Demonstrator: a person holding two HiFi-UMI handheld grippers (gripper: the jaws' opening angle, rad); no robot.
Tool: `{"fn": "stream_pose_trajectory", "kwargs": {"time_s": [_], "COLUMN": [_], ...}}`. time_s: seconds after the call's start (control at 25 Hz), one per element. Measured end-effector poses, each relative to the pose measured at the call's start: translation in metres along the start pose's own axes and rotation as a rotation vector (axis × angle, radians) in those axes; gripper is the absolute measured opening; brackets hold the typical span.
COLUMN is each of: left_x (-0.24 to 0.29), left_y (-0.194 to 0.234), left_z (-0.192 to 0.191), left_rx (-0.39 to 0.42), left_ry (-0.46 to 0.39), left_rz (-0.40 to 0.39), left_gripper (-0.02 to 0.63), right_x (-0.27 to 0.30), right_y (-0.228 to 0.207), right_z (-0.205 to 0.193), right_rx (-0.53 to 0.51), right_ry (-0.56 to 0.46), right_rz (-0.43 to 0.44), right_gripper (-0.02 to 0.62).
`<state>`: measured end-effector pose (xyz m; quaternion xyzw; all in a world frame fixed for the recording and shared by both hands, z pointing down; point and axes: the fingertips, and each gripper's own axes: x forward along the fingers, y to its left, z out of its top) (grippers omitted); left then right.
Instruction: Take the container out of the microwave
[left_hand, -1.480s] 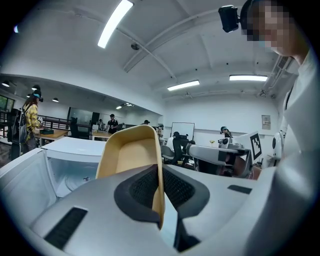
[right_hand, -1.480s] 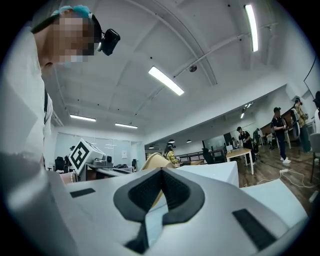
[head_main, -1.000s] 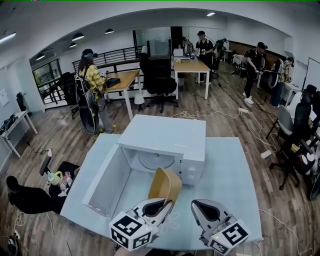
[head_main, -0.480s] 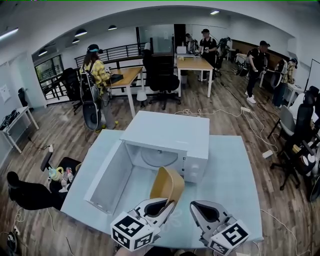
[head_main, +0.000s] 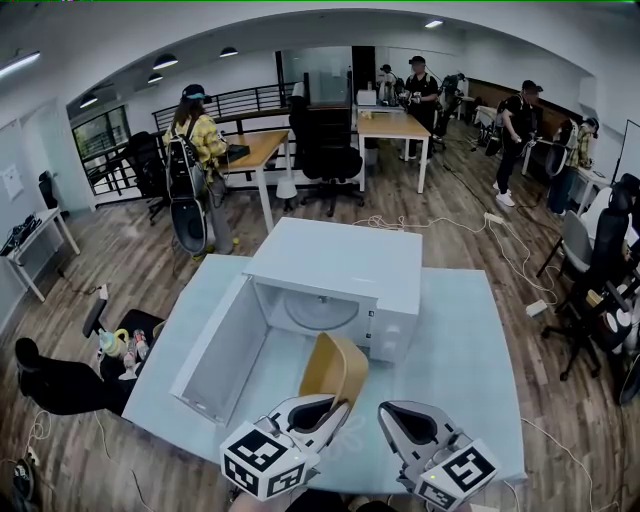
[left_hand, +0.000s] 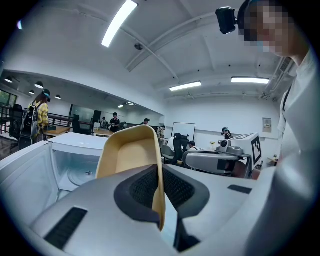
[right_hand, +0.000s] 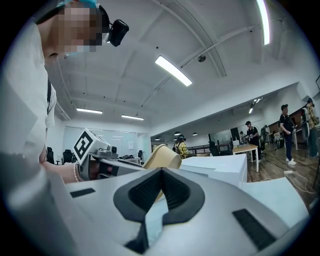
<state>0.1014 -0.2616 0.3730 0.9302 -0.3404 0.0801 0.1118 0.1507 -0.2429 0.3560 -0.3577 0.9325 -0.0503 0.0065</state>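
Observation:
A tan container (head_main: 335, 368) stands tilted on edge in front of the open white microwave (head_main: 340, 268), outside its cavity. My left gripper (head_main: 333, 408) is shut on the container's rim; in the left gripper view the rim (left_hand: 159, 197) runs between the black pads, with the bowl (left_hand: 127, 156) rising above them. The microwave's cavity (left_hand: 75, 167) shows only its glass turntable. My right gripper (head_main: 393, 412) hovers beside the left one, jaws together with nothing between them (right_hand: 160, 176). The container (right_hand: 162, 156) shows just past its tips.
The microwave door (head_main: 212, 352) hangs open to the left over the pale blue table (head_main: 465, 345). Office chairs (head_main: 590, 290), wooden desks (head_main: 385, 128) and several people stand around the room. Cables lie on the floor at the right.

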Motion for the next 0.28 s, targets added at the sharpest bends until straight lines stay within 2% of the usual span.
{"fn": "stream_pose_trajectory", "kwargs": {"time_s": [0.28], "left_x": [0.0012], "left_y": [-0.0052], "left_z": [-0.0011], "left_rx": [0.011], "left_ry": [0.004], "left_rz": [-0.010], "left_gripper": [0.031], "right_x": [-0.0048], "right_y": [-0.0005], "right_z": [-0.0028], "right_rx": [-0.008], "right_ry": [0.009], "right_rz": [-0.006], "right_gripper": [0.009]}}
